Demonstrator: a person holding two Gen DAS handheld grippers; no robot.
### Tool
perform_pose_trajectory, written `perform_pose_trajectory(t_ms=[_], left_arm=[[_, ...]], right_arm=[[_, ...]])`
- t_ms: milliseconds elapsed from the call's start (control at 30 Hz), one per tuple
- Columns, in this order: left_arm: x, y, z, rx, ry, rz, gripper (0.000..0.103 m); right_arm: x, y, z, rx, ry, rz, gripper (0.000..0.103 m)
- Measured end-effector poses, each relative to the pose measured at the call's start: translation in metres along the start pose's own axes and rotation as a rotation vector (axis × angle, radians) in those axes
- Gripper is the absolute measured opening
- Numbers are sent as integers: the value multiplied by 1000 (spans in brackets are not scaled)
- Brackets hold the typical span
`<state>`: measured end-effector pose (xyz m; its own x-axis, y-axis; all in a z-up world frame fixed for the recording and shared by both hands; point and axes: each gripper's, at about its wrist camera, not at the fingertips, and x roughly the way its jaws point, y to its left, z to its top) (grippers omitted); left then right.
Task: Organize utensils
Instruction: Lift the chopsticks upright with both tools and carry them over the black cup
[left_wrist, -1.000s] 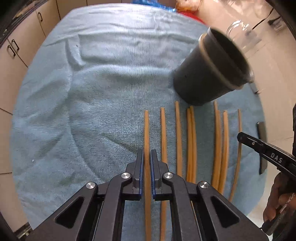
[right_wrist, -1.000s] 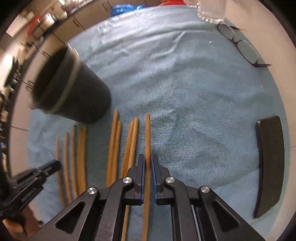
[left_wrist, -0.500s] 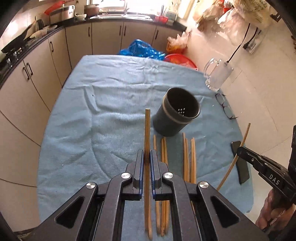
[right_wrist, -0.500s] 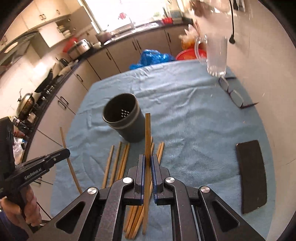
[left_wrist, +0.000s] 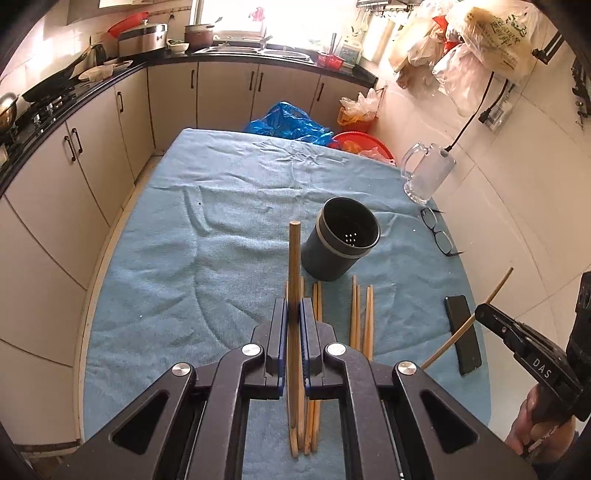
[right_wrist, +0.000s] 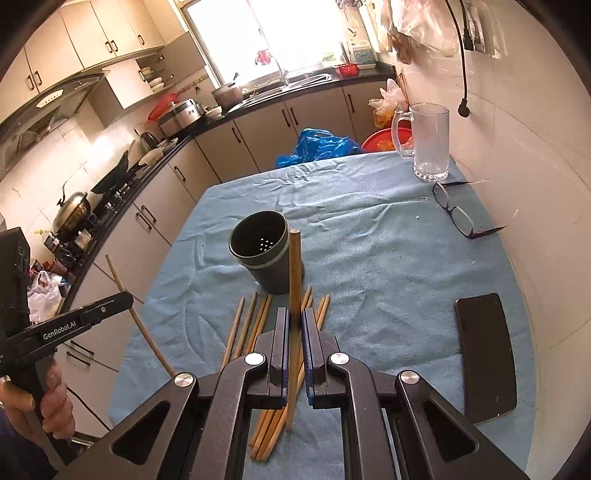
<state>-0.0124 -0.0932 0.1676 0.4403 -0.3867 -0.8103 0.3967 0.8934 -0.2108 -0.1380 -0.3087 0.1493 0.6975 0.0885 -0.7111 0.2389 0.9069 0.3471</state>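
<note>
Chopsticks: left hand-held gripper (left_wrist: 294, 310) and right hand-held gripper (right_wrist: 294, 319) each clamp one chopstick above the cup (left_wrist: 341, 240) on the counter (left_wrist: 166, 258).

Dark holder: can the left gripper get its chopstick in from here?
Probably yes. The dark holder stands upright, mouth open and empty, just beyond the left gripper, which is shut on one chopstick. Nothing lies between them; the right gripper is off to the side.

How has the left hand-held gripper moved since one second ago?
Yes, it moved up. The left hand-held gripper now sits well above the blue cloth, its chopstick lifted off it; the holder looks much smaller.
</note>
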Motion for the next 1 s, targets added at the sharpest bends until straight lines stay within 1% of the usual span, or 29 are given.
perform_pose_trajectory(t_ms=[300, 533, 1000], left_arm=[[-16, -9, 0, -11, -33, -12, 6], [-22, -15, 1, -18, -39, -22, 6], [-41, -25, 16, 15, -76, -35, 6]], right_arm=[[-17, -7, -2, 4, -31, 25, 7], [-30, -16, -1, 25, -55, 36, 7], [-52, -23, 11, 53, -102, 56, 7]])
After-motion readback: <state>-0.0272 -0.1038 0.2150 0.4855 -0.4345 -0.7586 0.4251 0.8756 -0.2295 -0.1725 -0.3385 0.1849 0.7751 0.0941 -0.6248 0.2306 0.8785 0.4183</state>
